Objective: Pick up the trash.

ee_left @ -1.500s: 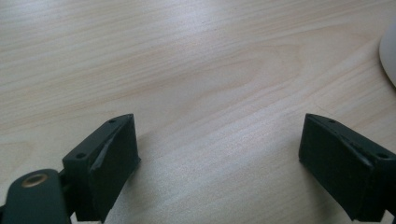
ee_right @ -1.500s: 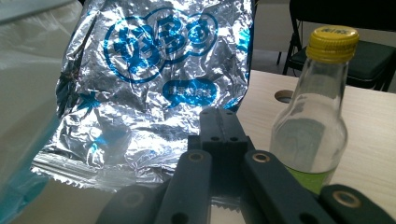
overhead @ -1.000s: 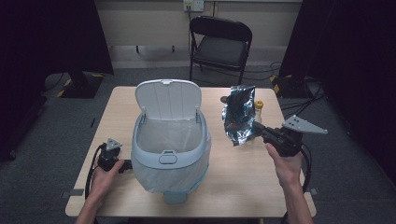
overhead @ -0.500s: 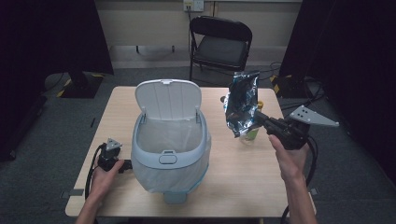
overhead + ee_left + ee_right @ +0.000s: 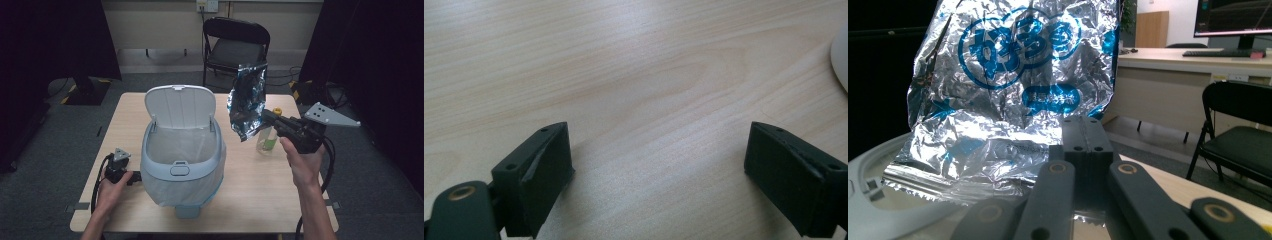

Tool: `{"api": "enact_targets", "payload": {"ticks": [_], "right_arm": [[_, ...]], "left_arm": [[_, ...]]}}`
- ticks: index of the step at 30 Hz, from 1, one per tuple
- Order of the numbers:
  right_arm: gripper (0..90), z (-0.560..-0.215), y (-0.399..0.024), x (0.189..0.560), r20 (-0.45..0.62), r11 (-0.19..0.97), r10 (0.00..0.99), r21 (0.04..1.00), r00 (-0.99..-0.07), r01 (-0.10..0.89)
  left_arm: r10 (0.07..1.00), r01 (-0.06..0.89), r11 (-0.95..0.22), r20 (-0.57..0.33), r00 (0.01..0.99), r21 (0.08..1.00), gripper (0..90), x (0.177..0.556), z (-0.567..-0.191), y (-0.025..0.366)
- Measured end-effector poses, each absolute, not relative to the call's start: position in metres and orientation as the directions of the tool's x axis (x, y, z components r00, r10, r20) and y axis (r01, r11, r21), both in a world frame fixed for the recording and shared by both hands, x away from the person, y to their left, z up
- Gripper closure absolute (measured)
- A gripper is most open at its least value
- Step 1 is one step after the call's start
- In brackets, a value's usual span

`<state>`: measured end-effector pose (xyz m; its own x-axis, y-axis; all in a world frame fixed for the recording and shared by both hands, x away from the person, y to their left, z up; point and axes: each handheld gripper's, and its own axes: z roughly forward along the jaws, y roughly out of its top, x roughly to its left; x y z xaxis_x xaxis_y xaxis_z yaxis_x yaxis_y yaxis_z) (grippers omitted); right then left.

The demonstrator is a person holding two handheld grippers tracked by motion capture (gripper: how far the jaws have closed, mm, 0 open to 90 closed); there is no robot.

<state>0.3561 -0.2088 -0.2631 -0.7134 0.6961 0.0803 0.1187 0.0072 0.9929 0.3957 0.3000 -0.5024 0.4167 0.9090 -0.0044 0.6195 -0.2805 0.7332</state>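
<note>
Crinkled foil snack bag (image 5: 247, 100), silver with blue print, held in the air above the worktop's right half, just right of the open bin (image 5: 181, 150). Pinched at 1 lower corner by the right gripper (image 5: 266, 116), jaws pressed together on the foil; likely positioned for dropping into the bin. Left gripper (image 5: 659, 165) resting near the left edge, jaws spread, holding nothing. Small bottle (image 5: 268, 139) behind the bag. Pale wood worktop (image 5: 260, 190); folding chair (image 5: 235, 47) beyond; dark curtains on both sides.

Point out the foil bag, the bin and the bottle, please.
foil bag (image 5: 247, 100), high view, middle of the crinkled face.
bin (image 5: 180, 172), high view, front rim by the latch.
bottle (image 5: 267, 142), high view, lower body beside the bag.
</note>
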Motion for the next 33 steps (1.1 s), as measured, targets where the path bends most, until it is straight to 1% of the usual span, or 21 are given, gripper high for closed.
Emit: {"api": "enact_targets", "payload": {"ticks": [10,18,27,33], "right_arm": [[90.0,-0.242,-0.174,0.351,0.041,0.016,0.623,0.998,-0.781,0.066],[90.0,-0.235,-0.136,0.353,0.018,0.053,0.556,0.997,-0.831,0.058],[90.0,-0.242,-0.100,0.359,0.017,0.088,0.497,0.994,-0.868,0.069],[90.0,-0.253,-0.082,0.369,0.000,0.144,0.501,0.986,-0.865,0.084]], "left_arm": [[0.909,0.619,-0.281,-0.004,0.417,0.733,11.3,0.396,-0.502,0.300],[0.909,0.619,-0.281,-0.004,0.417,0.733,11.3,0.396,-0.502,0.300],[0.910,0.619,-0.279,-0.005,0.416,0.734,11.3,0.396,-0.502,0.300],[0.909,0.619,-0.280,-0.004,0.417,0.733,11.3,0.396,-0.502,0.300]]}}
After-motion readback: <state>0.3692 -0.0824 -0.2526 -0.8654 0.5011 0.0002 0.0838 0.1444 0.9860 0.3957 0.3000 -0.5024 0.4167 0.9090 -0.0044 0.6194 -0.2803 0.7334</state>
